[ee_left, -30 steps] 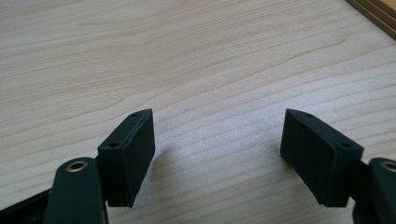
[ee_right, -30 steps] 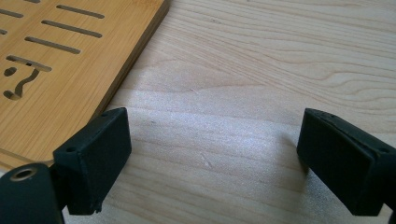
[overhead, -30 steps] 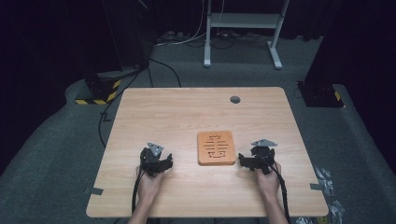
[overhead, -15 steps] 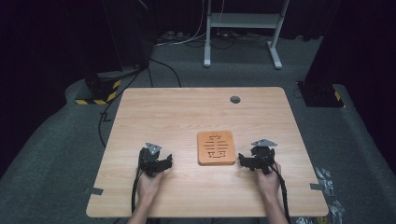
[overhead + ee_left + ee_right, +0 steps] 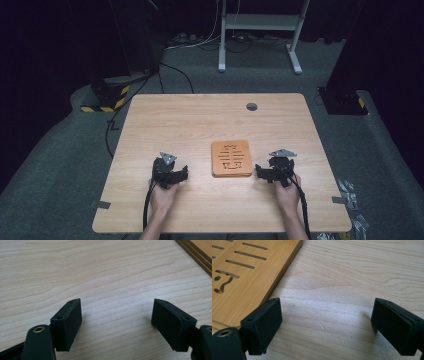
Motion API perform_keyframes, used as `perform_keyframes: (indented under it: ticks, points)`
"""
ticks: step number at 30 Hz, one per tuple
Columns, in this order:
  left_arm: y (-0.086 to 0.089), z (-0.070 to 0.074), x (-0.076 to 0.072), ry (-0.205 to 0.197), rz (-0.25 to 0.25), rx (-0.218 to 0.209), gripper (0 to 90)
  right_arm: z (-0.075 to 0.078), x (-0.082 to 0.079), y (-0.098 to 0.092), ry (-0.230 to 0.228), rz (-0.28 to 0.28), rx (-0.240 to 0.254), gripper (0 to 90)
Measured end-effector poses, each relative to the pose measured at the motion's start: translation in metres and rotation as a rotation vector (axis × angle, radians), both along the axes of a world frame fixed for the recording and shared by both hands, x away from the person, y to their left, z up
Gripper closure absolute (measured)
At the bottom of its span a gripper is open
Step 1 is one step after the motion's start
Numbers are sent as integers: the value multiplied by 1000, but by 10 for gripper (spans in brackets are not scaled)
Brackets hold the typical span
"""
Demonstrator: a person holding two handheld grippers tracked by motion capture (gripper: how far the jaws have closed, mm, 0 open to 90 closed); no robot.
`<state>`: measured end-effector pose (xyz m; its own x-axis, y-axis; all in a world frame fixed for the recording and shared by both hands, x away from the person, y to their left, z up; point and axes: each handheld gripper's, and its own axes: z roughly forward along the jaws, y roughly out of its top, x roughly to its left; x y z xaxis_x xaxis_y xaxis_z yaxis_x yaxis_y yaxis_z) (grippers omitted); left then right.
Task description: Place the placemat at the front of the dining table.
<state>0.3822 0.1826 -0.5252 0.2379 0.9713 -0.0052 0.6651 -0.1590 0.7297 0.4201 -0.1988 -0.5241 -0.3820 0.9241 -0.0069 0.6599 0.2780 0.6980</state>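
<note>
Nearest you, your left gripper [image 5: 176, 175] rests low on the table [image 5: 165, 120], jaws spread wide with nothing but bare woodgrain between them; the same holds for your right gripper [image 5: 265, 172], jaws well apart and empty, one jaw close beside the board's edge in the right gripper view. Between the two lies the wooden board [image 5: 231, 158], flat on the table, near your edge and about midway between your hands, touching neither gripper. Slots and a cut-out figure run through its face [image 5: 242, 267]. Judging by the look, it is bamboo or similar: stiff, light to moderate in weight, smooth-finished and so likely a bit slick, not fragile. It lies flush, so the jaws probably cannot get under it without first tipping or sliding an edge. Best hold is probably across its thickness at opposite side edges, one gripper each side, clear of the slotted middle. Farther off, a small grey disc [image 5: 251, 106] sits near the far edge of the table.
</note>
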Motion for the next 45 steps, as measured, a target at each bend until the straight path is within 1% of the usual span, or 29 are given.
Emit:
perform_keyframes:
  ticks: [3,4,5,6,9,10,11,12,14,15,19,24,27,30,31,33,39,42,43,44,45]
  points:
    - [-6,2,0,-3,-18,-6,245,0,0,0,0,0,0,96]
    - [-9,3,0,-6,-19,-14,245,0,0,0,0,0,0,96]
    - [-12,3,0,-13,-32,-11,244,0,0,0,0,0,0,96]
    - [-12,3,0,-13,-32,-11,245,0,0,0,0,0,0,96]
    - [-24,7,0,-13,-61,-12,242,0,0,0,0,0,1,96]
    - [-24,7,0,-13,-61,-12,241,0,0,0,0,0,0,96]
    - [-31,9,1,-15,-76,-10,241,0,0,0,0,0,0,96]
    - [-31,9,1,-15,-76,-10,241,0,0,0,0,0,0,96]
    - [-42,11,2,-26,-100,-12,242,0,0,0,0,0,0,96]
    - [-42,11,2,-26,-100,-12,242,0,0,0,0,0,1,96]
    - [-52,12,5,-25,-122,-18,242,0,0,0,0,0,0,97]
    - [-60,14,8,-33,-140,-31,244,0,0,0,0,0,1,96]
    - [-64,14,9,-27,-135,-38,244,0,0,0,0,0,0,96]
    - [-67,14,12,-23,-147,-24,246,0,0,0,0,0,1,96]
    - [-69,14,13,-22,-138,-33,247,0,0,0,0,0,0,96]
    - [-70,13,14,-23,-139,-36,247,0,0,0,0,0,0,96]
    - [-72,12,15,-15,-142,-39,248,0,0,0,0,0,1,96]
    - [-74,12,17,-17,-147,-33,248,0,0,0,0,0,0,96]
    - [-74,12,17,-19,-146,-38,248,0,0,0,0,0,1,96]
    - [-75,12,17,-17,-149,-31,249,0,0,0,0,0,0,96]
    - [-76,12,17,-17,-147,-37,249,0,0,0,0,0,0,97]
